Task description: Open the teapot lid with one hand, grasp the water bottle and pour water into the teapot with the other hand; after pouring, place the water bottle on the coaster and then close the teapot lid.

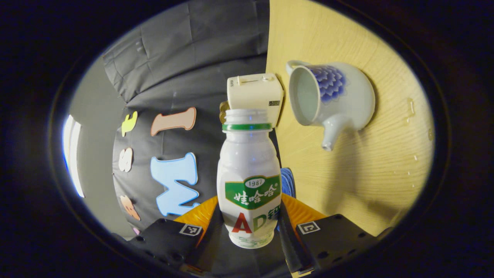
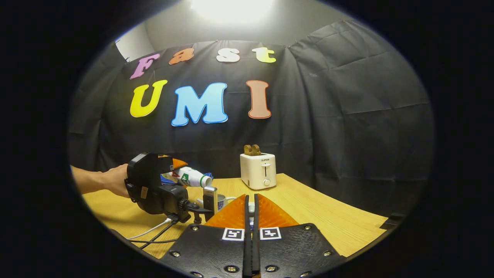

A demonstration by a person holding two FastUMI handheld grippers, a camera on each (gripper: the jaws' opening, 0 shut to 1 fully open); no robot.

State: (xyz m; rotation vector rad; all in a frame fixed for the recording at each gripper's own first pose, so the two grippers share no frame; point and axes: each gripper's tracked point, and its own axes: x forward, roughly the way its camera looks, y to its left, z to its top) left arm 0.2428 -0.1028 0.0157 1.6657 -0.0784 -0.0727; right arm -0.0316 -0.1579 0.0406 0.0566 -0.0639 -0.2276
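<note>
My left gripper [image 1: 249, 218] is shut on a white bottle [image 1: 249, 170] with a green label and no cap, gripped around its lower half. The bottle [image 2: 193, 178] lies tipped almost level, its mouth above the white teapot [image 2: 223, 200]. The teapot [image 1: 339, 96], painted with a blue flower, stands lidless on the wooden table, to the right of the bottle's mouth. I see no stream of water. My right gripper [image 2: 251, 204] is raised above the table, shut on a small white piece that looks like the teapot lid [image 2: 251, 211]. A blue coaster [image 1: 288, 181] peeks out behind the bottle.
A white toaster [image 2: 257, 170] with toast in it stands at the table's back edge. A hand [image 2: 112, 179] holds the left gripper [image 2: 175, 170], and cables [image 2: 154, 231] trail from it over the table [image 2: 328, 220]. Water drops [image 1: 409, 108] lie beyond the teapot.
</note>
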